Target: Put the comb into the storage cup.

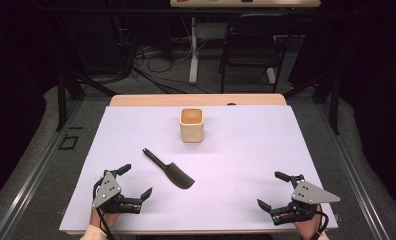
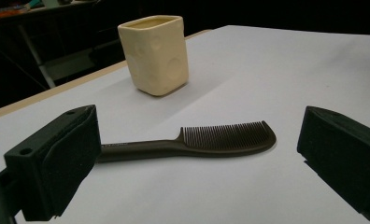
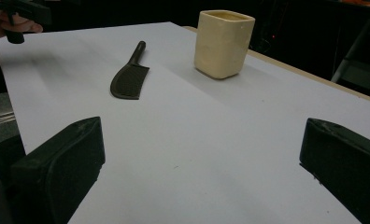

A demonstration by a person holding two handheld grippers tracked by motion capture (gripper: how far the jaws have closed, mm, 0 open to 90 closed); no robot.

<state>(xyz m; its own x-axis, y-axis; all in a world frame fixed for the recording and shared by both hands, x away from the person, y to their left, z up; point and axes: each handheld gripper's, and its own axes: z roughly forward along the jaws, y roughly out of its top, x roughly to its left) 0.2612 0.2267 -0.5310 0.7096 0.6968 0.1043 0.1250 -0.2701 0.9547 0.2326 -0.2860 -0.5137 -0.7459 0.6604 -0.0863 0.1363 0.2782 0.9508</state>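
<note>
Both grippers, left (image 1: pixel 134 182) and right (image 1: pixel 271 190), gaped empty; next, the left likely needed to grasp the flat black plastic comb (image 1: pixel 169 169) at one o'clock.

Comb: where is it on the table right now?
High view: the comb lies flat on the white table cover, left of centre, between the cream cup and the open left gripper, touching neither.

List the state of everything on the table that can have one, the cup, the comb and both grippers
cup: upright on the white sheet, open top, nothing seen inside.
comb: lying flat, apart from the cup, untouched.
left gripper: open, holding nothing, near the comb.
right gripper: open, holding nothing, far from the comb.
</note>
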